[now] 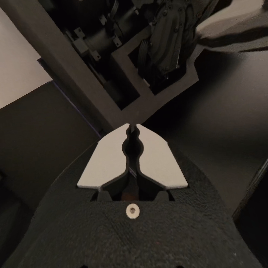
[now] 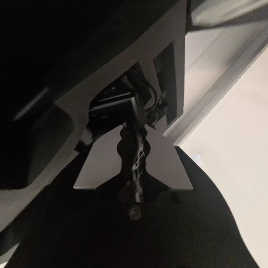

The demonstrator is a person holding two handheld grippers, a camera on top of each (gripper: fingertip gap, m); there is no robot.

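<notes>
A dark grey foam insert (image 1: 65, 65) with cut-out pockets lies tilted ahead of my left gripper (image 1: 132, 125). Its white fingers (image 1: 110, 159) are nearly together and pinch the near corner of the foam. One pocket holds a black ribbed device with cables (image 1: 166, 36). The other gripper (image 1: 224, 26) shows blurred at the top right, above that pocket. In the right wrist view, my right gripper (image 2: 134, 127) is narrow around a thin braided black cable (image 2: 138, 152) that runs back between its fingers. The cable leads into a pocket of the foam insert (image 2: 130, 50), beside a black block with a silver edge (image 2: 113, 104).
The foam rests on a dark surface (image 1: 217, 116). A pale surface (image 1: 14, 50) shows at the left. In the right wrist view, a white surface (image 2: 224, 137) with a grey rail (image 2: 210, 92) lies to the right. More black parts (image 1: 89, 36) fill the long pocket. Across from one pair of fingers to the other is roughly 15 cm. The foam insert (image 2: 130, 50) lies around 8 cm away from my left fingertips.
</notes>
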